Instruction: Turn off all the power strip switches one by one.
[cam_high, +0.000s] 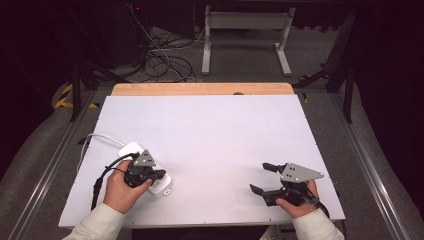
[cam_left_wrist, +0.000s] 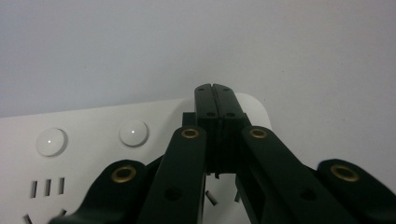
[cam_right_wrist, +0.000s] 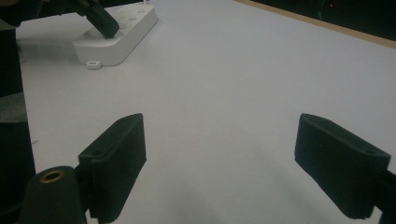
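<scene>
White power strip (cam_high: 150, 175) lies flat near the table's (cam_high: 210, 125) front left edge, cord (cam_high: 102, 137) trailing off the left side. Left gripper (cam_high: 159, 174) is over its top, jaws pressed together with nothing between them, tips down by the round buttons (cam_left_wrist: 133, 133), likely to press one. Right gripper (cam_high: 261, 177) rests well apart at front right, jaws wide and empty. Broad bare board lies between and beyond; the strip sits near the edges

A lab or recording studio is suggested: a white-topped table (cam_high: 210, 125) is ringed by dark curtains, with tangled cables (cam_high: 160, 60) and a metal stand (cam_high: 245, 30) beyond its far edge.
</scene>
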